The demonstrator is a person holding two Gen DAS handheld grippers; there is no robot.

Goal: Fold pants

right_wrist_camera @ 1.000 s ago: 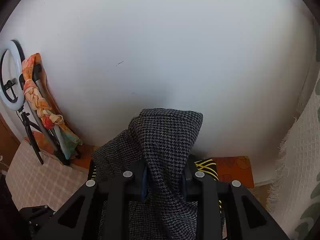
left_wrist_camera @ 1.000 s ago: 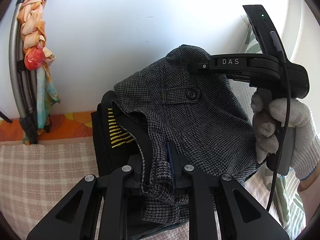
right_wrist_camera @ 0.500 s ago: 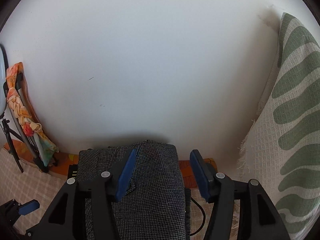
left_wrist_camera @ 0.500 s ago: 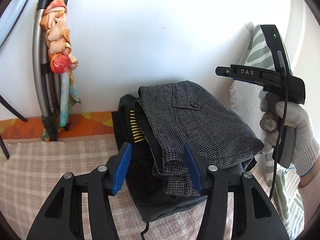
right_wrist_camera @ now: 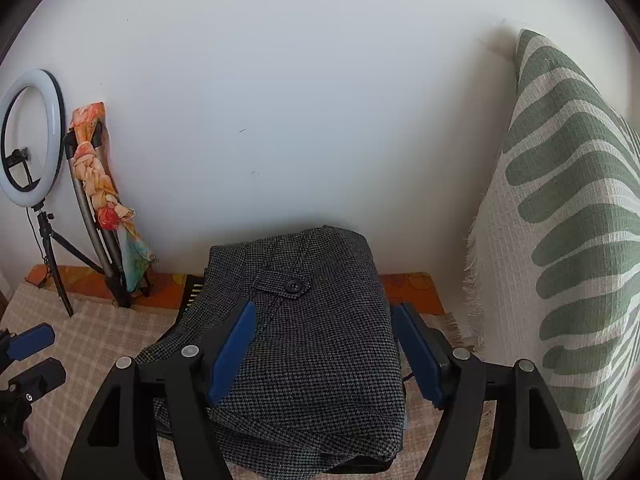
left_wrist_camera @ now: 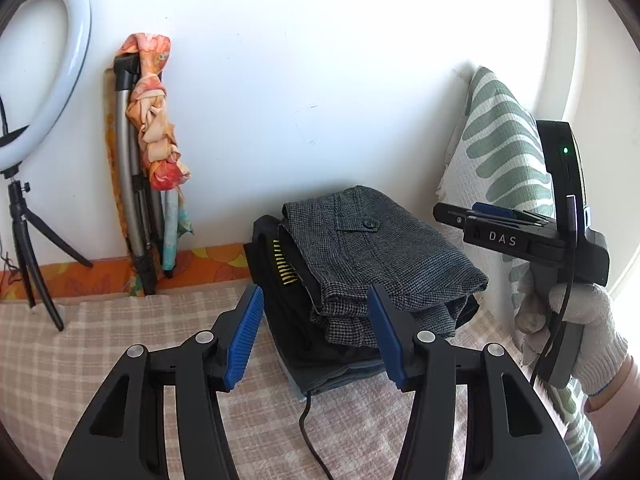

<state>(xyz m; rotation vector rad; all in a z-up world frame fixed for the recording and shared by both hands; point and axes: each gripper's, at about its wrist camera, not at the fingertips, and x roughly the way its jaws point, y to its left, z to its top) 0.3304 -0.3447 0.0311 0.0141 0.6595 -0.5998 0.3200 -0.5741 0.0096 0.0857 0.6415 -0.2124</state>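
The grey houndstooth pants (left_wrist_camera: 380, 256) lie folded into a compact bundle, buttoned pocket flap up, on a stack of dark clothes (left_wrist_camera: 320, 344). They also show in the right wrist view (right_wrist_camera: 316, 344). My left gripper (left_wrist_camera: 316, 336) is open and empty, just in front of the bundle. My right gripper (right_wrist_camera: 324, 356) is open and empty, its blue pads on either side of the pants. It shows in the left wrist view (left_wrist_camera: 492, 220) held by a gloved hand to the right of the pile.
The pile sits on a checked beige cloth (left_wrist_camera: 80, 344) by a white wall. A ring light on a tripod (left_wrist_camera: 24, 152) and a stand wrapped in orange fabric (left_wrist_camera: 152, 128) stand at the left. A green leaf-patterned cloth (right_wrist_camera: 568, 248) hangs at the right. A black cable (left_wrist_camera: 308, 428) runs from under the pile.
Both grippers opened and let go of the pants. The pants dropped onto the dark stack. Both grippers drew back from the bundle.
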